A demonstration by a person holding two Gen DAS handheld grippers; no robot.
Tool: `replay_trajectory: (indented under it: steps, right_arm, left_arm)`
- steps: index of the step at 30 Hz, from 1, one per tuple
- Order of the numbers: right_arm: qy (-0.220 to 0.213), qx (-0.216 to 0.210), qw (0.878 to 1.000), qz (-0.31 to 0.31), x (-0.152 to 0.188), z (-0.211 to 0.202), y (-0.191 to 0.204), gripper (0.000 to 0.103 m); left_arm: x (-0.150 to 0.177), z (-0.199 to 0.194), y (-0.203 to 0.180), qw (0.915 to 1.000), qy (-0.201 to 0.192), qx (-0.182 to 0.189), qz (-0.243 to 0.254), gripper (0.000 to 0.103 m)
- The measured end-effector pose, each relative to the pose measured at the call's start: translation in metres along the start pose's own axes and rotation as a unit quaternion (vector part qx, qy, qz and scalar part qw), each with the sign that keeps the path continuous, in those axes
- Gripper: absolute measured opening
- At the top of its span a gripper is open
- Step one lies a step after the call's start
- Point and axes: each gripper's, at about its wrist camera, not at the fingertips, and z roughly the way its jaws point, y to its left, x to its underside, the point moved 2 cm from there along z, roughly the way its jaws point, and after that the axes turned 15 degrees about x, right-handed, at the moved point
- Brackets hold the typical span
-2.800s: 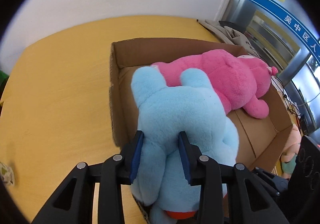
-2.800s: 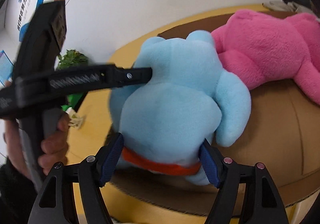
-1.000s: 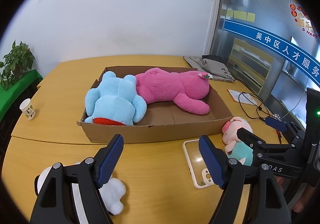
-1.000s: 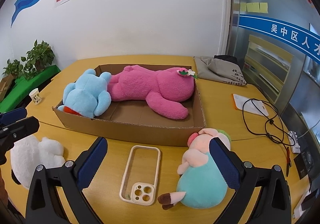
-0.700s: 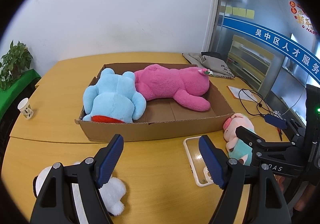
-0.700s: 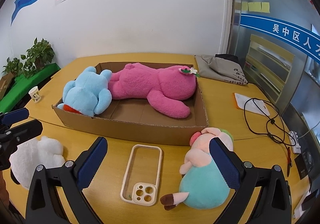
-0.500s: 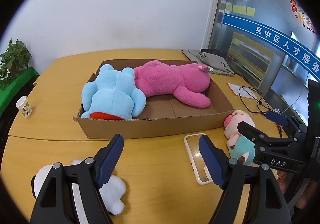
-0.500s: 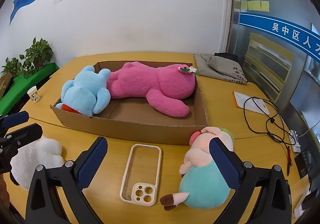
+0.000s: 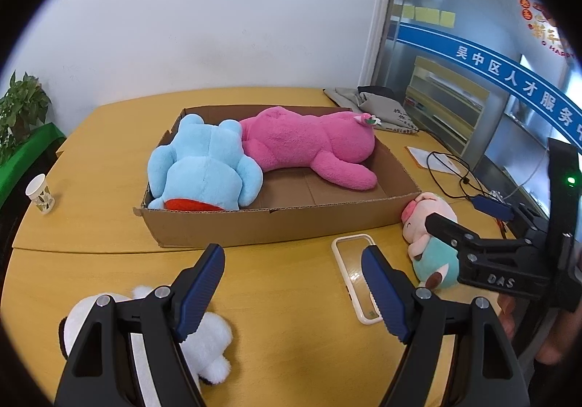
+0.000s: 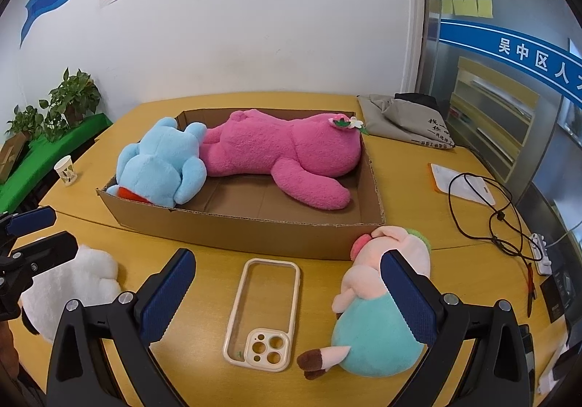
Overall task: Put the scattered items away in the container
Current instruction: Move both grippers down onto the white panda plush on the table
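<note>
A shallow cardboard box [image 9: 276,225] [image 10: 232,228] holds a blue plush [image 9: 203,170] [image 10: 160,167] at its left end and a long pink plush [image 9: 309,141] [image 10: 283,148] behind it. On the table in front lie a white plush [image 9: 207,341] [image 10: 72,287] at the left, a clear phone case [image 9: 354,272] [image 10: 262,312] in the middle and a pig plush in teal [image 9: 433,243] [image 10: 382,312] at the right. My left gripper [image 9: 293,287] is open and empty above the table, right of the white plush. My right gripper [image 10: 287,298] is open and empty, its jaws spanning the phone case and the pig plush.
A paper cup [image 9: 40,194] [image 10: 65,170] stands at the table's left edge. A grey bag [image 10: 407,123], a paper sheet [image 10: 451,181], a black cable [image 10: 483,210] and a power strip [image 10: 542,254] lie on the right. Potted plants [image 10: 69,98] stand beyond the left edge.
Both grippers let go of the blue plush, which now lies in the box, and drew back to the near side of the table. Over the last second the views shifted only slightly.
</note>
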Motion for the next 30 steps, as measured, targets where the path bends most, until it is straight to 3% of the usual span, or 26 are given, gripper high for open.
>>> replay_trajectory:
  steps: [5,11,13,15,19,21,23,27,30]
  right_arm:
    - [0.009,-0.023,1.000,0.000,0.006,0.003,0.008,0.103]
    - [0.022,-0.126,0.992,-0.005,0.017,0.002,0.032,0.103]
    - [0.039,-0.184,0.982,-0.015,0.023,0.004,0.047,0.103]
    - [0.062,-0.258,0.963,-0.046,0.034,0.005,0.071,0.103]
    - [0.069,-0.325,0.938,-0.095,0.056,-0.009,0.118,0.103]
    - [0.083,-0.369,0.919,-0.108,0.068,-0.016,0.142,0.103]
    - [0.088,-0.394,0.906,-0.128,0.078,-0.024,0.162,0.103]
    - [0.052,-0.424,0.882,-0.200,0.098,-0.051,0.194,0.103]
    - [0.027,-0.424,0.875,-0.230,0.106,-0.065,0.205,0.103]
  left_arm:
    - [0.012,-0.028,0.019,0.9997,0.015,-0.004,0.019,0.078]
    - [0.026,-0.065,0.046,0.9993,0.023,-0.019,0.022,0.078]
    - [0.031,-0.075,0.059,0.9996,0.019,-0.014,0.015,0.078]
    - [0.036,-0.080,0.076,0.9996,0.021,-0.017,-0.003,0.078]
    - [0.043,-0.087,0.119,0.9982,0.032,-0.031,-0.041,0.078]
    - [0.047,-0.086,0.142,0.9974,0.039,-0.024,-0.056,0.078]
    - [0.052,-0.080,0.165,0.9960,0.048,-0.003,-0.075,0.078]
    - [0.068,-0.054,0.197,0.9898,0.086,0.045,-0.105,0.078]
    - [0.074,-0.048,0.199,0.9866,0.074,0.086,-0.117,0.078]
